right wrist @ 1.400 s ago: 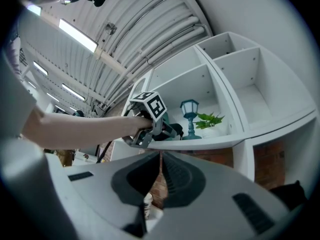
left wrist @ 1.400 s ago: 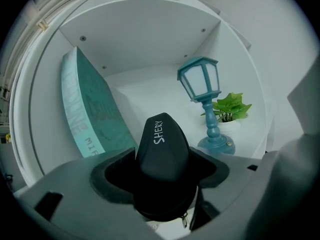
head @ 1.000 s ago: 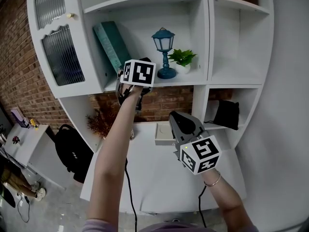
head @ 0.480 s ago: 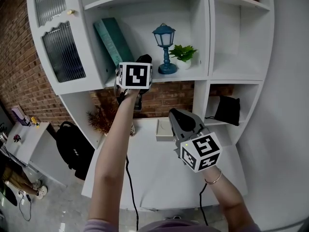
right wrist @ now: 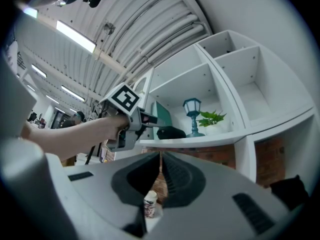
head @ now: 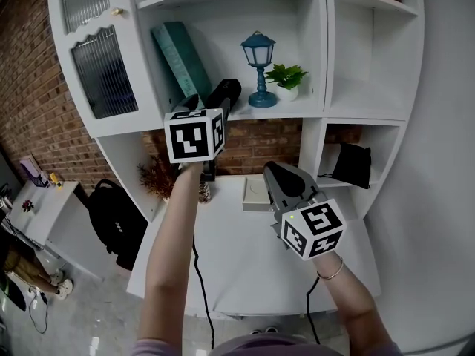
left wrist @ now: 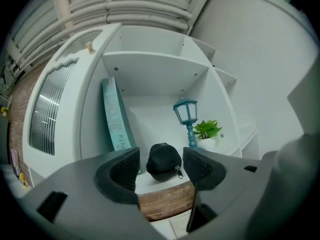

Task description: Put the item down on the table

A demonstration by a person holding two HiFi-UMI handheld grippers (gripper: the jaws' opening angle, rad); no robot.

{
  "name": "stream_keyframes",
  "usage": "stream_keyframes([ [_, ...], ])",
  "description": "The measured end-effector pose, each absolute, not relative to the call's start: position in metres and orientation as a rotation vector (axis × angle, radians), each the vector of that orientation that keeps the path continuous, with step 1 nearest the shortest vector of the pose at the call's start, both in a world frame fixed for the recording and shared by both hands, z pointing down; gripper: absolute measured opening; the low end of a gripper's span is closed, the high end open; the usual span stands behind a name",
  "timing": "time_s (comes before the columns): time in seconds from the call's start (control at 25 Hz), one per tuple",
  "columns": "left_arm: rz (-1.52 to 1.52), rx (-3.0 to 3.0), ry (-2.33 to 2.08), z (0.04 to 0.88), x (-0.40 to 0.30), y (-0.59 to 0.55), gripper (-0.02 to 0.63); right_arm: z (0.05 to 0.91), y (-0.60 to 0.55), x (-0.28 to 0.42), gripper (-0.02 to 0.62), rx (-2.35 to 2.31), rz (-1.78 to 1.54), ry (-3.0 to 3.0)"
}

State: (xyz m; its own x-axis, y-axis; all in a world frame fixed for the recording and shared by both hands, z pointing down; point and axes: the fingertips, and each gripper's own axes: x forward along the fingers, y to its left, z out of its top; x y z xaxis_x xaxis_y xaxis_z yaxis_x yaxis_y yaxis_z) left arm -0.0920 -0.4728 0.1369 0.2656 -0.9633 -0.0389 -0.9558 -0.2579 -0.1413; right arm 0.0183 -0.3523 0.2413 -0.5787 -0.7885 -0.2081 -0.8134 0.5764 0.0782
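Note:
A black zip case (head: pixel 224 95) lies on the white shelf (head: pixel 286 113), beside a leaning teal book. My left gripper (head: pixel 206 113) is raised to that shelf. In the left gripper view the case (left wrist: pixel 164 161) sits just beyond the two pads (left wrist: pixel 125 170), framed by them but with a gap at each side. The left gripper (left wrist: pixel 162 171) is closing and nothing is pressed between its jaws. The right gripper view shows the case (right wrist: pixel 170 132) resting just ahead of the left gripper (right wrist: pixel 150 120). My right gripper (head: pixel 276 175) hangs over the table, shut and empty.
On the shelf stand a teal book (head: pixel 180 61), a blue lantern (head: pixel 259 69) and a small potted plant (head: pixel 287 76). The white table (head: pixel 245 273) below carries a white box (head: pixel 256 195) and a small bottle (right wrist: pixel 150 204). A black bag (head: pixel 350 165) fills the lower right cubby.
The left gripper's marker cube has dropped lower and come nearer to the head camera, turning its face. The black case stays on the shelf. The right gripper has barely moved.

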Motion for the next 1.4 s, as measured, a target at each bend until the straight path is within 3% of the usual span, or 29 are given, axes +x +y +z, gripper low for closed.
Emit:
stream_keyframes([
  [0.44, 0.042, -2.454, 1.741, 0.164, -0.093, -0.418, 0.189, 0.246, -0.341, 0.017, 0.003, -1.367, 0.229, 2.654],
  [1.4, -0.011, -2.62, 1.746, 0.318, -0.087, -0.353, 0.024, 0.316, -0.312, 0.046, 0.0, -1.508, -0.02, 2.645],
])
